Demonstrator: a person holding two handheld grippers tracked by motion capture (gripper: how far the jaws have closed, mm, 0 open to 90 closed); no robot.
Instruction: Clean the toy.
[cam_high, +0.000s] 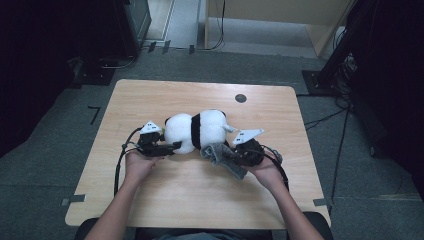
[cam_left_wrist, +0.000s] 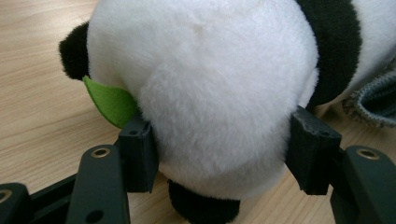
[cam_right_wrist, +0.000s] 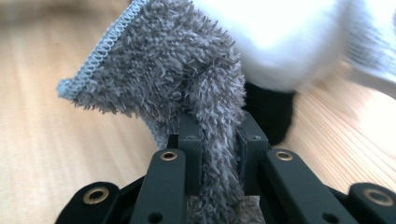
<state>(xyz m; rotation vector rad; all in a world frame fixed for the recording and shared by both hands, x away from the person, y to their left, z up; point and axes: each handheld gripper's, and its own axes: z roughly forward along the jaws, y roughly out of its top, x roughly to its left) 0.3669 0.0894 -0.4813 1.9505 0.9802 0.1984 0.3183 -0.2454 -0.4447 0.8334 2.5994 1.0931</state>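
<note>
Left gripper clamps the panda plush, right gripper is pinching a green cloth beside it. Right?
Not quite: the cloth is grey, not green, as the right gripper view shows, with its shaggy pile pinched between the jaws of the right gripper. The only green is a small felt leaf on the panda plush. The left gripper does clamp the plush.

Bare table (cam_high: 165, 200) lies open all around; only the panda (cam_high: 195, 131) and seemingly touching grey cloth (cam_high: 220, 156) block the middle.

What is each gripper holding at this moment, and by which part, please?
The left gripper clamps the plush panda around its white head; the right gripper pinches a fold of the grey cloth.
</note>
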